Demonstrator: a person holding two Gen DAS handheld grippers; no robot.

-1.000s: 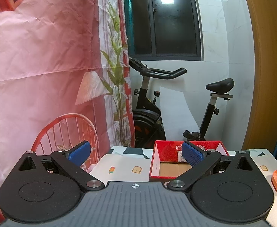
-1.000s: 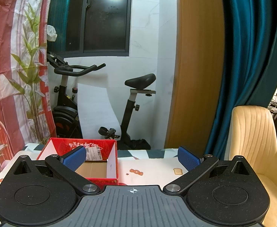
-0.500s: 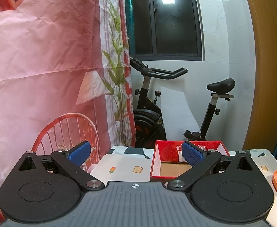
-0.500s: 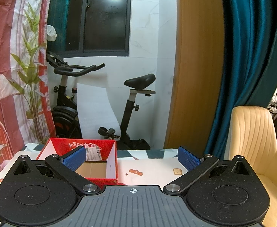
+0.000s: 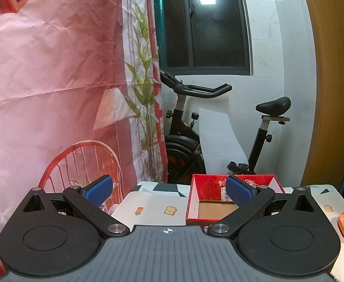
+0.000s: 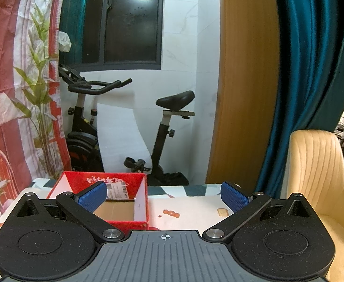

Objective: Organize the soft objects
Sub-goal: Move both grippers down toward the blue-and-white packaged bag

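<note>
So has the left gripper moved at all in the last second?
No. The left gripper sits unchanged against the red box and exercise bike.

The red box (image 6: 106, 199) stands open-topped on the table (image 6: 190, 206), its walls the only barrier around a bare cardboard floor. Right of the box the tablecloth lies flat and free. Behind the box an exercise bike (image 6: 162, 129) blocks the far edge.
</note>
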